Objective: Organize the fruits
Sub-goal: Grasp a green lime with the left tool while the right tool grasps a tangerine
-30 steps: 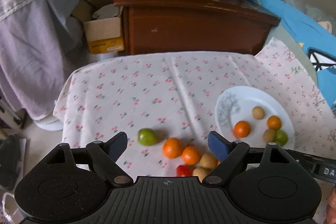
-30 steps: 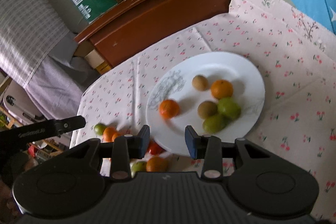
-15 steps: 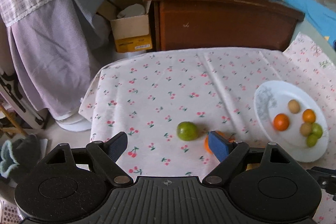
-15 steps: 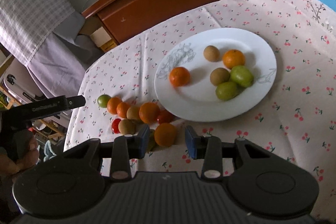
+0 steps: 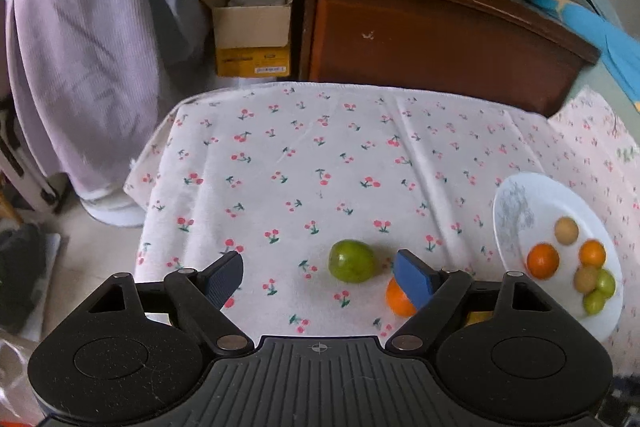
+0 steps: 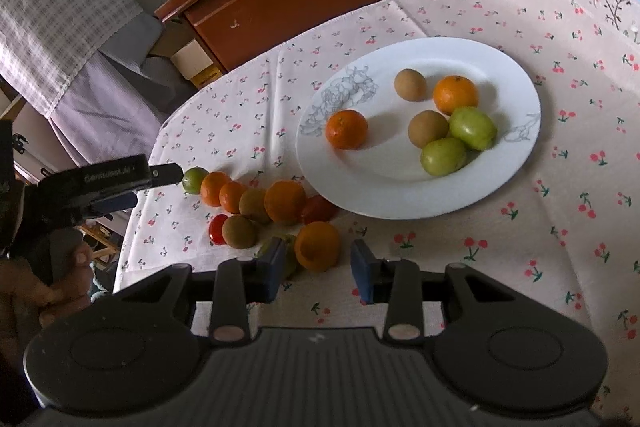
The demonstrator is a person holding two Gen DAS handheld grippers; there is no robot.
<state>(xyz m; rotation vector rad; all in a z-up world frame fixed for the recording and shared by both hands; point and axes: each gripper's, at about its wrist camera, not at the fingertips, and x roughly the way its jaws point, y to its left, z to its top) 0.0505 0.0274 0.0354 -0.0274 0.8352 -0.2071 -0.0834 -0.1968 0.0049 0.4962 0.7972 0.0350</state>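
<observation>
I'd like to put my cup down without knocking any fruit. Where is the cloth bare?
Bare cloth lies between the white plate and the right gripper, and beyond the green fruit toward the wooden cabinet. The loose fruit cluster left of the plate is crowded.

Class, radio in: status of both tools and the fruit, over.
Left tool open near green fruit. Right tool open at orange. Six fruits on plate.

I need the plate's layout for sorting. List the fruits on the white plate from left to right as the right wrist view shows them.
Left orange → upper brown fruit → lower brown fruit → lower green fruit → right orange → upper green fruit, all on the white plate.
</observation>
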